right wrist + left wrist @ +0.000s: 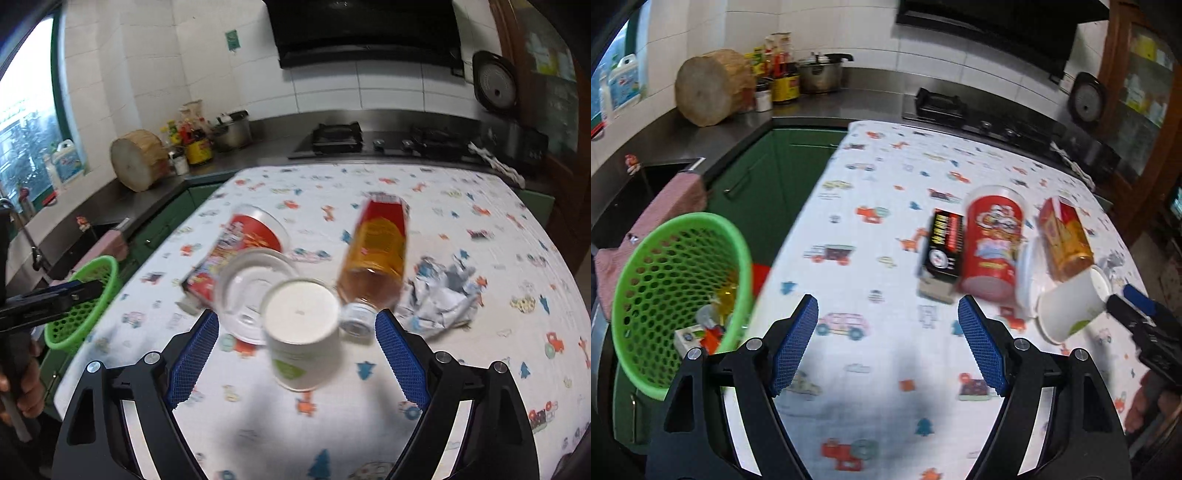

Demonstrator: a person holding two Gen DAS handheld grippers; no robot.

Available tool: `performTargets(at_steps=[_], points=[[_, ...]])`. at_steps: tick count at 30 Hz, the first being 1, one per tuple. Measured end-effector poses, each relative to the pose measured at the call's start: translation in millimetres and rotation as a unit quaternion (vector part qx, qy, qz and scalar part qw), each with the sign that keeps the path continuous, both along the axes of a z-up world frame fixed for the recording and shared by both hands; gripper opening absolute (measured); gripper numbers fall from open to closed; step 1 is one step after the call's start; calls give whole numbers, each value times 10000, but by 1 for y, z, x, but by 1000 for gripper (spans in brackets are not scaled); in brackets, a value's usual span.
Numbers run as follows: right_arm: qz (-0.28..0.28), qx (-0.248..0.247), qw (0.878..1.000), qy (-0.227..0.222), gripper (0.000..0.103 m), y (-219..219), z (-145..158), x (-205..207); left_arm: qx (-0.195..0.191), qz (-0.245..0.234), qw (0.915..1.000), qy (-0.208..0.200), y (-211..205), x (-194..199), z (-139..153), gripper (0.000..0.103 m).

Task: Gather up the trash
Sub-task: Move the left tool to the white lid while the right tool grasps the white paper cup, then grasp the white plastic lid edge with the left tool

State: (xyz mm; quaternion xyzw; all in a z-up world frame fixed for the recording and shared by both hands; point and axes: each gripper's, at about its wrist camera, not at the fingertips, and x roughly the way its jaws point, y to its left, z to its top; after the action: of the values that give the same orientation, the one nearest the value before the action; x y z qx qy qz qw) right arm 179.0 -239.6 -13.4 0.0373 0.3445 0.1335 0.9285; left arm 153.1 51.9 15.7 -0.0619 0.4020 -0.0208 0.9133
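A green mesh basket [676,295] with some trash inside hangs off the table's left edge; it also shows in the right wrist view [86,306]. My left gripper [888,350] is open and empty above the patterned cloth. On the cloth lie a black box [942,247], a red snack tub [991,243], an orange bottle [1065,240], a clear lid [251,288] and a white paper cup [1071,310]. My right gripper [295,354] is open around the paper cup [303,332], which lies on its side between the fingers. Crumpled paper [439,295] lies right of the bottle [376,251].
The table is covered with a white cartoon-print cloth [886,184]. Behind it run a steel counter with a gas stove [369,140], a pot [822,74], sauce bottles and a round wooden block [709,88]. A sink [646,184] with a pink towel is at left.
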Motion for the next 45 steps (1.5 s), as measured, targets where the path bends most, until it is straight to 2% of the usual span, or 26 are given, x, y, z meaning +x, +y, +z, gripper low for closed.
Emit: performTargets(at_steps=[7,12,16,19,23,24,25,26,32,34,40,41,43,45], points=[[151,36,9995,273,71,1,-22,15,-133,-365,9991,145,-35,9,-9,78],[268,25,9990,357,56,7,-30,19,-206,-633,9975,227,-60,14,-16,76],[304,45,9991,297,55,3,-28,15,-208,-809,9961,286,-78,18,-23,75],[294,118,9992,250,55,-4,-25,7,-320,-914,9946,377,-88,22,-29,70],[240,213,9994,150,55,-16,-18,-5,-425,-998,9930,468,-101,27,-35,70],[221,235,9994,125,55,-19,-17,-9,-460,-1008,9927,485,-104,29,-37,66],[209,249,9994,108,55,-21,-15,-11,-510,-1035,9919,532,-107,31,-39,59],[191,263,9994,88,55,-24,-14,-14,-535,-1044,9915,572,-109,33,-40,57],[90,312,9995,-13,55,-38,-9,-31,-599,-981,9913,639,-121,42,-48,55],[72,317,9995,-37,55,-41,-9,-34,-607,-989,9910,660,-123,44,-50,46],[23,377,9993,-23,55,-48,-10,-39,-686,-848,9913,739,-124,51,-58,43],[18,381,9993,-14,55,-48,-11,-40,-694,-845,9912,749,-125,52,-59,40],[14,380,9993,-3,55,-49,-12,-42,-732,-860,9906,774,-125,53,-60,23],[11,382,9993,1,55,-48,-12,-43,-753,-881,9902,781,-125,53,-62,14]])
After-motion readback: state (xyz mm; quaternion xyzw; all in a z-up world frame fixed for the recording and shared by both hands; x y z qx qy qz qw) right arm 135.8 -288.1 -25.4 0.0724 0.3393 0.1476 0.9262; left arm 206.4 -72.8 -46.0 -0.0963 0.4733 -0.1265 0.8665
